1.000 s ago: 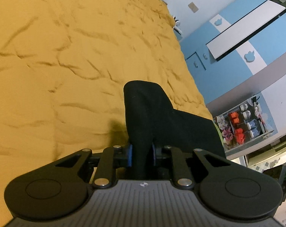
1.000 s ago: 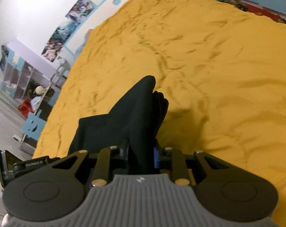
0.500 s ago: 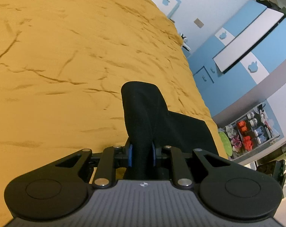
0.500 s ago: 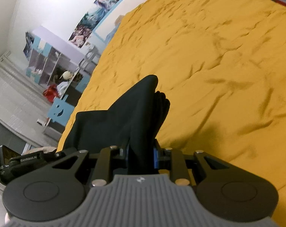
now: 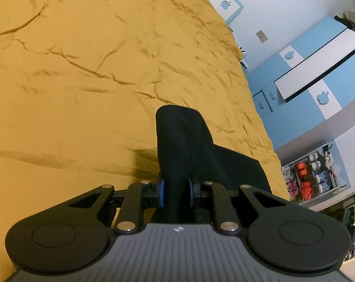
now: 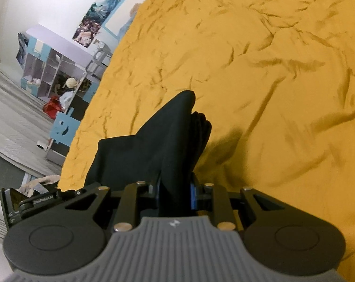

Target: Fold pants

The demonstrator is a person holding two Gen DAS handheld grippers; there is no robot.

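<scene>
The black pants (image 5: 184,145) are held up over a wrinkled mustard-yellow bedspread (image 5: 83,82). My left gripper (image 5: 176,193) is shut on a bunched fold of the pants, which stands up between the blue pads and hangs off to the right. My right gripper (image 6: 176,193) is shut on another part of the pants (image 6: 168,141), with the cloth stretching off to the left toward the other gripper (image 6: 36,202). The fingertips are hidden by the cloth.
The bedspread (image 6: 271,70) fills most of both views. Blue and white wardrobes (image 5: 318,82) and a shelf of toys (image 5: 313,176) stand past the bed's right edge. Purple shelving (image 6: 55,70) and a grey floor lie past the left edge.
Both grippers have lifted and tilted while holding the pants; more of the bed and the far wall shows now. The grip on the cloth is unchanged.
</scene>
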